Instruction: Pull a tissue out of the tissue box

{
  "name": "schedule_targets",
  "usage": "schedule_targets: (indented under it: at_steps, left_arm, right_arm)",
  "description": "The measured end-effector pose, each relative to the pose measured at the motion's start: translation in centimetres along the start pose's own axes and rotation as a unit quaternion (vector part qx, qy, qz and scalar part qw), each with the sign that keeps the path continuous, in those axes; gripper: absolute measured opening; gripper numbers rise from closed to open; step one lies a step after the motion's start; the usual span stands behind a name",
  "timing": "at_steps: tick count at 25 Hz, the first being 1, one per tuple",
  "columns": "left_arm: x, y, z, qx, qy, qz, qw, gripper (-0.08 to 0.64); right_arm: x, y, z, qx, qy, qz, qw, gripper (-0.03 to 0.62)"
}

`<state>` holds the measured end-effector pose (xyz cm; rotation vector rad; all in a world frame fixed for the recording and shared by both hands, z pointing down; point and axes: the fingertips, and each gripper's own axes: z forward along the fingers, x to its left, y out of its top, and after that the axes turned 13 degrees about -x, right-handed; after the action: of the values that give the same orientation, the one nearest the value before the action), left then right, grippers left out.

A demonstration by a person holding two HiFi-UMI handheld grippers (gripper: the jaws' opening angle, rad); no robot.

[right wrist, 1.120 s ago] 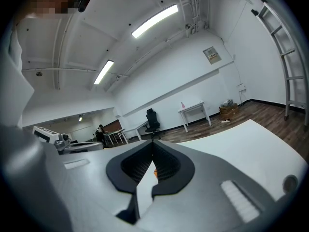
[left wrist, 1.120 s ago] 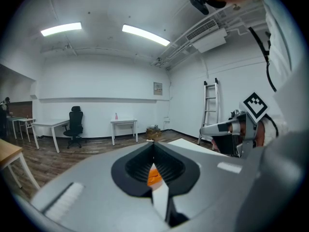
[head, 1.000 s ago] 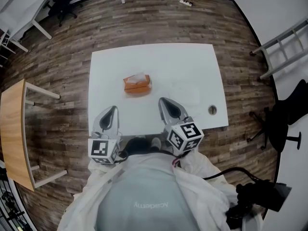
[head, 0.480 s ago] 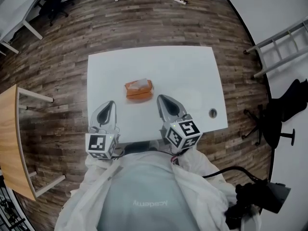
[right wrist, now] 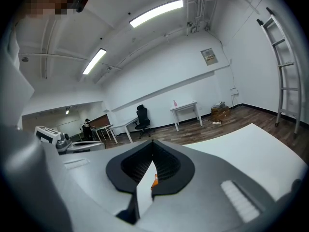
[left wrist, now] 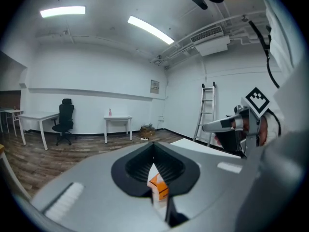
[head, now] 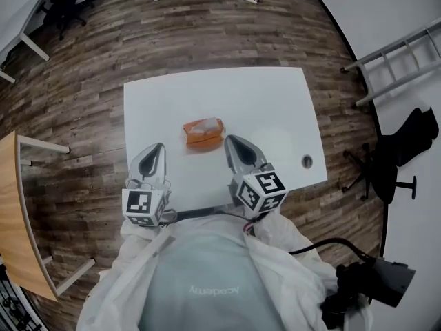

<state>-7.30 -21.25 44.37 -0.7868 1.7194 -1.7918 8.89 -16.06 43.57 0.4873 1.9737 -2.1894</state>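
Looking down in the head view, we find both grippers closer to the tissue box [head: 204,132] than a second ago. The strip of bare white table [head: 275,102] between their tips and the box has narrowed, and the box now sits lower in the picture. The left gripper [head: 159,147] stands to the box's near left, clearly apart from it. The right gripper [head: 232,141] has its tip just beside the box's right end, and we cannot tell whether the two touch. The orange box lies flat near the middle of the table. Its long axis runs left to right across the picture, roughly along the table's near edge. Its opening faces up, with white tissue showing in it.

In the left gripper view, we see the jaws brought together at the tip with nothing clamped between them. The orange box [left wrist: 159,187] shows on the table ahead, through the slit behind the tip. The right gripper [left wrist: 227,126] is at the right of the picture.

In the right gripper view, we see those jaws likewise closed and empty. Only a thin orange sliver of the box [right wrist: 154,180] shows through their slit, with the white table stretching away to the right.
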Motion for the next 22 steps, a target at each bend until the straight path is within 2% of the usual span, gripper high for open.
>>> schedule_targets:
  at_steps: [3, 10, 14, 22]
  left_arm:
    - [0.4, -0.3, 0.3, 0.002, -0.009, 0.009, 0.9999, 0.000]
    - [0.5, -1.0, 1.2, 0.009, -0.014, -0.008, 0.9998, 0.000]
    - [-0.4, -1.5, 3.3, 0.019, -0.009, -0.011, 0.9997, 0.000]
    - [-0.1, -1.8, 3.3, 0.024, 0.006, -0.009, 0.9997, 0.000]
  right_arm:
    - [0.2, -0.3, 0.0, 0.001, -0.009, -0.001, 1.000, 0.000]
    - [-0.7, -0.4, 0.5, 0.014, -0.019, -0.005, 1.000, 0.002]
    - [-3.3, -0.1, 1.2, 0.027, -0.014, -0.004, 1.000, 0.002]
    - [-3.9, -0.7, 2.0, 0.052, -0.002, -0.010, 0.999, 0.003]
